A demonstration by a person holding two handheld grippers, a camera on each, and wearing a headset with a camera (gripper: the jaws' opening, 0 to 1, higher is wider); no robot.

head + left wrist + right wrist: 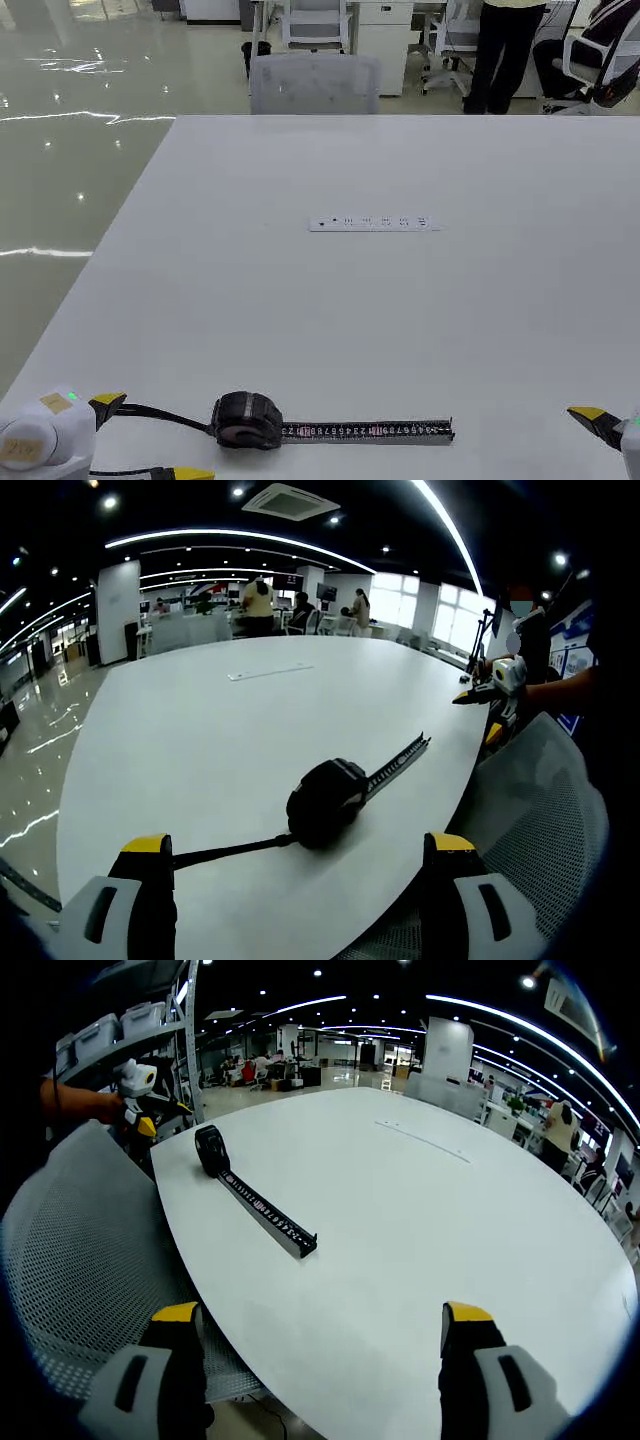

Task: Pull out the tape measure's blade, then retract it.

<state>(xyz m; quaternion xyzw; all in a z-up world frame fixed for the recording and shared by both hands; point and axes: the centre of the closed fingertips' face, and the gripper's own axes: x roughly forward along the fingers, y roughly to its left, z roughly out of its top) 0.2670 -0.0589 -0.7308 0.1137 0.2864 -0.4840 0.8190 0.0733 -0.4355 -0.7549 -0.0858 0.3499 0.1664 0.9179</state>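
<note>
Head view, lower centre of the frame: the tape measure [246,420] lies on the white table [400,320] close to its near edge, the black rounded case [325,800] at the left end and the blade [370,432] drawn out flat to the right, ending in a hook [305,1245]. The long axis runs left to right across the frame, roughly parallel to the near edge. A black strap [160,412] trails left from the case, into the gap of the left gripper [150,437]. That gripper sits at lower left, just beside the case; its yellow-tipped fingers [150,845] are spread wide and hold nothing. The right gripper [320,1312] is at lower right, well apart from the hook, fingers [465,1315] likewise spread and empty. The case thus lies straight ahead of the left fingers, the blade pointing away toward the right gripper. Judged from this layout, the blade is already out and retraction remains; the left gripper is the nearer one to steady the case. Blade markings are visible but too small to read
</note>
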